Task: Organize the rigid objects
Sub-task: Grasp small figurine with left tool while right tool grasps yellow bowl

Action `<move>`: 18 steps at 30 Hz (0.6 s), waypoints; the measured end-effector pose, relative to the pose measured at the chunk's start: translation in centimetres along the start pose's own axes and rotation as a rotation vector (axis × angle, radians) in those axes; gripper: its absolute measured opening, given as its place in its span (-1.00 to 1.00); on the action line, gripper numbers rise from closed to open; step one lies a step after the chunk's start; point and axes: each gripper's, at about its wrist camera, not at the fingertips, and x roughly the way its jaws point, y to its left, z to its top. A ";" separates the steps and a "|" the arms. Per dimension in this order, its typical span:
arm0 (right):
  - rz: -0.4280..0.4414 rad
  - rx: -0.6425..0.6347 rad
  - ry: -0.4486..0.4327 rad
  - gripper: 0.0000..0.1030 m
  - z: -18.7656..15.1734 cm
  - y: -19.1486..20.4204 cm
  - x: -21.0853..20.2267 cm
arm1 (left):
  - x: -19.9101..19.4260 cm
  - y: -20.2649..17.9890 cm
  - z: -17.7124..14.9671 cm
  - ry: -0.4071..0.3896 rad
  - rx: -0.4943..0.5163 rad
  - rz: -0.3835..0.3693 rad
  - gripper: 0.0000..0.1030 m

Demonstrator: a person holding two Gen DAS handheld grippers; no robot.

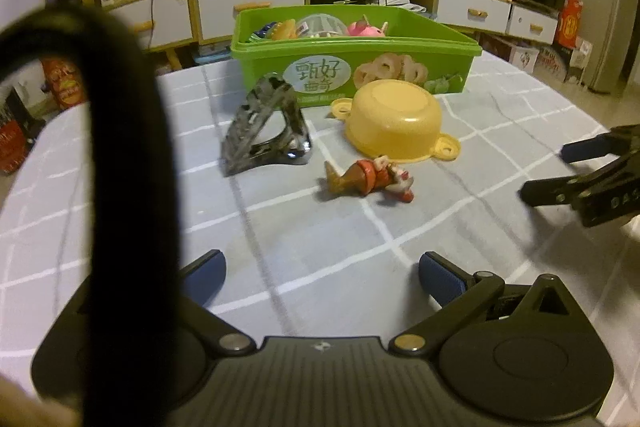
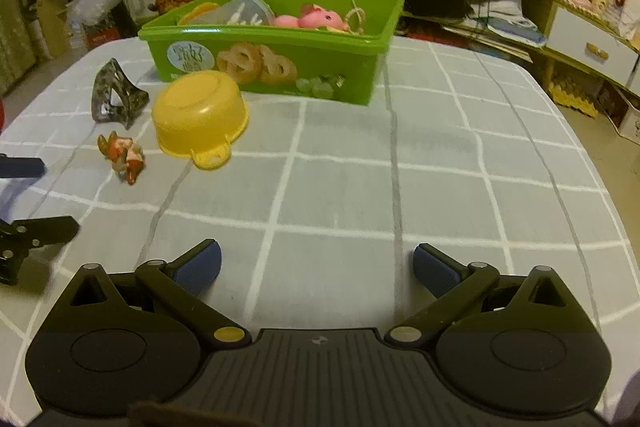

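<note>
A green plastic bin [image 1: 436, 57] [image 2: 372, 63] stands at the back of the table and holds a pink toy [image 2: 316, 18], a clear lidded tub [image 2: 248, 10] and other toys. In front of it lie an upturned yellow toy pot [image 1: 394, 121] [image 2: 200, 113], a dark patterned hair claw [image 1: 266, 125] [image 2: 114, 95] and a small red-brown figurine [image 1: 370, 179] [image 2: 124, 155] on its side. My left gripper [image 1: 320, 279] is open and empty, short of the figurine. My right gripper [image 2: 316, 267] is open and empty over bare cloth; it shows at the right edge of the left wrist view [image 1: 560, 171].
The table carries a grey cloth with a white grid [image 2: 440, 187]. A black cable loop [image 1: 120, 147] blocks the left of the left wrist view. Shelves, drawers and boxes [image 1: 248, 7] stand behind the table. The left gripper shows at the left edge of the right wrist view [image 2: 24, 199].
</note>
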 end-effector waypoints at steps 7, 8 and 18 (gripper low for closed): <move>0.045 -0.013 -0.033 0.96 1.5 0.8 1.5 | 1.2 -1.5 0.8 -0.038 0.039 -0.042 0.59; 0.054 -0.009 -0.037 0.96 1.8 0.9 1.7 | 1.3 -1.6 0.8 -0.042 0.041 -0.046 0.59; 0.145 0.009 -0.059 0.89 4.4 2.7 3.7 | 2.4 -1.6 1.8 -0.081 0.024 -0.054 0.35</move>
